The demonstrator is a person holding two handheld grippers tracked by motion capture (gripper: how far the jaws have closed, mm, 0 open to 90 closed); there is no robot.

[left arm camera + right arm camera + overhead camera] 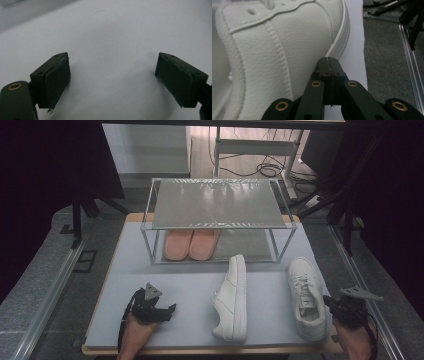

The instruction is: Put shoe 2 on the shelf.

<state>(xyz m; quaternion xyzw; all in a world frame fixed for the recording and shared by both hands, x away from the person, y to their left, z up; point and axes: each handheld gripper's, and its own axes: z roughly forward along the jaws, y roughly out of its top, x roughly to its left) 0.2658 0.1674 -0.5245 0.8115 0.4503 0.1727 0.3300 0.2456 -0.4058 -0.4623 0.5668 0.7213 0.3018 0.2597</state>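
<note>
Right gripper (329,59) is recorded with its jaws pressed fully together and nothing between them, the tips set against the lower heel wall of the upright white leather sneaker (282,50), just above the sole edge. In the high view that gripper (336,306) is found at the lower right of the frame, touching or nearly touching the heel of the same sneaker (306,295), which stands near the right edge of the pale grey table mat (190,290).

Risks are judged as follows. With jaws this tight no hold on the heel can be taken; a push from here would slide or turn the sneaker, and it could be driven toward the mat's right edge. The jaws would have to be opened before any grasp.

Left gripper (112,80) is noted with jaws spread wide and empty over bare mat; in the high view it (167,312) lies at the lower left, well apart from both shoes.

A second white leather sneaker (232,300) is seen tipped on its side at lower centre. A silver metal two-tier shoe rack (215,202) stands at upper centre, with a pair of pink slippers (190,244) on its lower tier.
</note>
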